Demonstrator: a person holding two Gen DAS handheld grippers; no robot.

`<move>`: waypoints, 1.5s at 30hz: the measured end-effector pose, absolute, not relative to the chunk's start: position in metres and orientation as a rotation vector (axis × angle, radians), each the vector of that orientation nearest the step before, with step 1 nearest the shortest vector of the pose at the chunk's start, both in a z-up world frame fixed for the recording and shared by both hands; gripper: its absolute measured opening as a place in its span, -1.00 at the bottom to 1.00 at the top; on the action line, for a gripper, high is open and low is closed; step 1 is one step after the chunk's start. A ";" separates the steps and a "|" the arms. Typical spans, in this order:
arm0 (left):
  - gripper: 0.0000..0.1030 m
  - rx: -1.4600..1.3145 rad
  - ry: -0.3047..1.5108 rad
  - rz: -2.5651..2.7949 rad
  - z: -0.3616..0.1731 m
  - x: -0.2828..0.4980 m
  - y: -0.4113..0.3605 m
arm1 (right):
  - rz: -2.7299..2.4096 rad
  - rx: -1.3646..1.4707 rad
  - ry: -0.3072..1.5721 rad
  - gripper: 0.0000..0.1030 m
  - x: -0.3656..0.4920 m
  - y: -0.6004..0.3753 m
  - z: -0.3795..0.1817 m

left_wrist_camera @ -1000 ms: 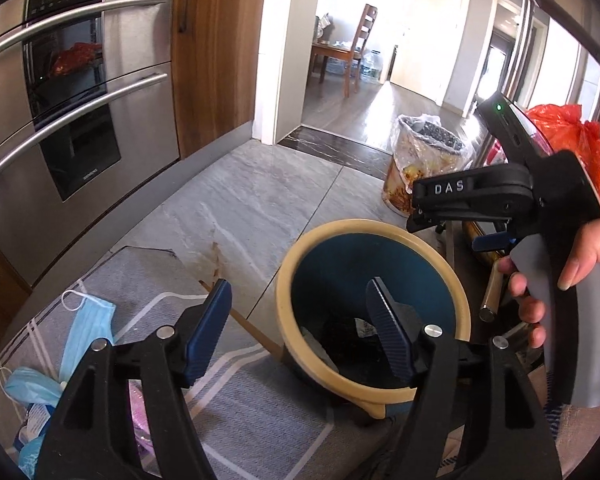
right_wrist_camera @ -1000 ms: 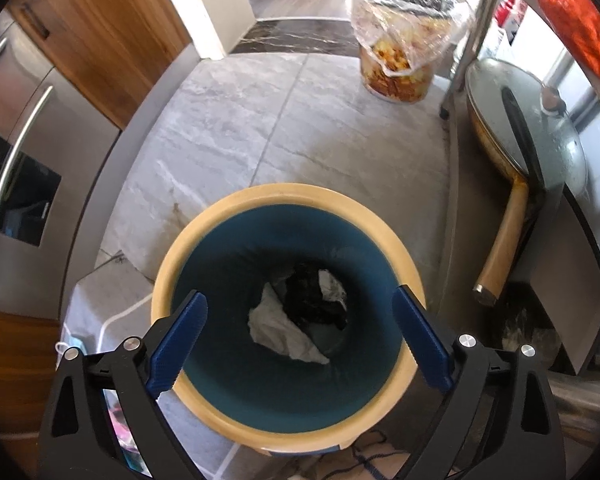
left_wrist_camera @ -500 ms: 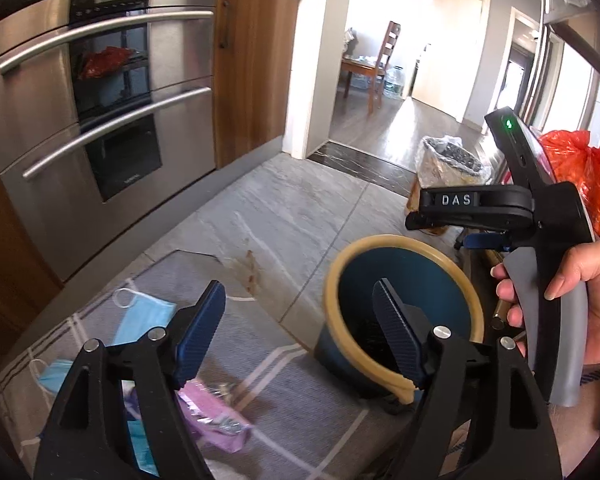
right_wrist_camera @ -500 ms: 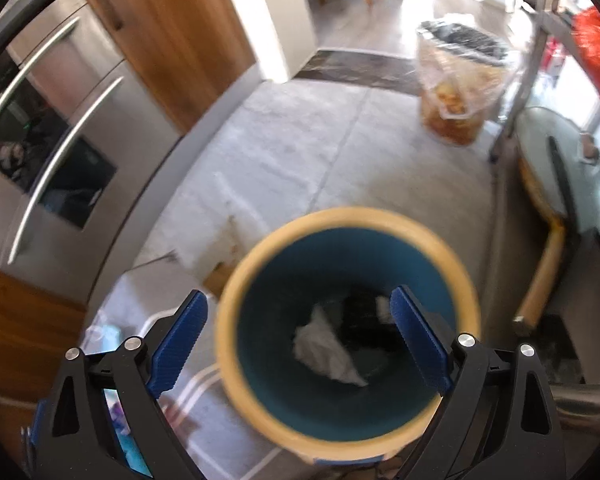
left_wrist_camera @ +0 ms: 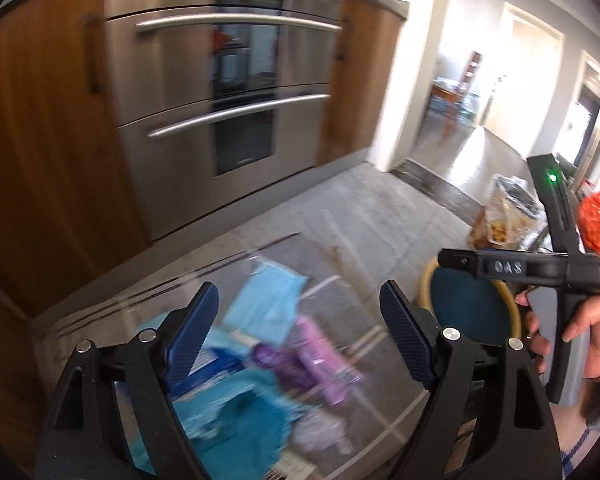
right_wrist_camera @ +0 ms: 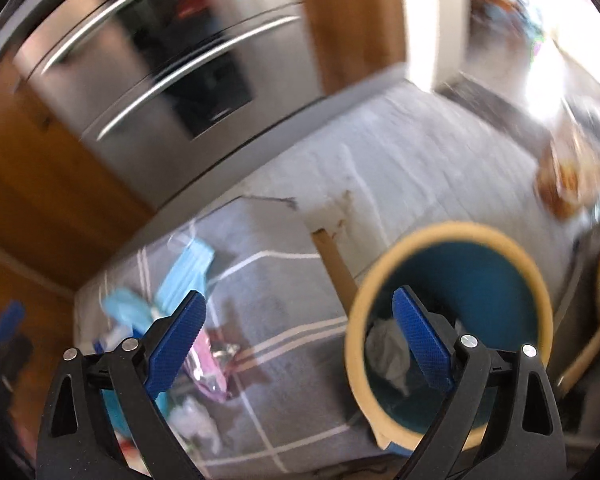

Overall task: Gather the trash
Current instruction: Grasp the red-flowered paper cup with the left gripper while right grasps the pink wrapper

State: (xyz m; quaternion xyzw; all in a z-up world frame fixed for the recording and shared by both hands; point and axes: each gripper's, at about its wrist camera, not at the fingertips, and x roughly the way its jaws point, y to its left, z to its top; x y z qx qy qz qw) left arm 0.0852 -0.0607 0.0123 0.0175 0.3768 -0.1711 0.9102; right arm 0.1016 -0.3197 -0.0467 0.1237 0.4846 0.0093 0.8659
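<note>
Left gripper [left_wrist_camera: 298, 334]: jaws wide apart, nothing between them; they have just been opening further. Right gripper [right_wrist_camera: 296, 338]: jaws also wide, empty.

Below the left gripper, on the grey rug [left_wrist_camera: 376, 308], lies the trash: a blue face mask [left_wrist_camera: 266, 304], a purple wrapper [left_wrist_camera: 320, 360], teal scraps nearer the camera. The bin [right_wrist_camera: 452, 308] stands at the rug's right edge, with crumpled paper [right_wrist_camera: 388, 352] already inside.

Step, as judged: between a drop and the next pick-up. Next: lower the open jaws onto one piece, probably the wrapper, and close.

Versus a second ago: both views have swung from the bin's mouth to the litter.
</note>
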 end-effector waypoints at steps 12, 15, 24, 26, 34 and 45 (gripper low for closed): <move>0.62 0.000 0.830 -0.095 0.001 0.018 0.009 | 0.171 0.218 1.102 0.82 0.098 -0.232 -0.054; 0.62 -0.008 0.870 -0.034 -0.013 -0.004 0.011 | 0.188 0.185 1.124 0.80 0.096 -0.213 -0.060; 0.62 -0.095 0.966 0.156 -0.068 -0.045 0.021 | 0.233 0.131 1.173 0.66 0.101 -0.193 -0.075; 0.62 -0.108 0.995 0.189 -0.079 -0.046 0.024 | 0.234 0.093 1.187 0.59 0.102 -0.185 -0.079; 0.62 -0.216 1.150 0.266 -0.134 -0.051 0.036 | 0.236 -0.006 1.207 0.56 0.103 -0.171 -0.089; 0.50 -0.179 1.188 0.310 -0.165 -0.040 0.041 | 0.198 -0.070 1.260 0.37 0.111 -0.169 -0.108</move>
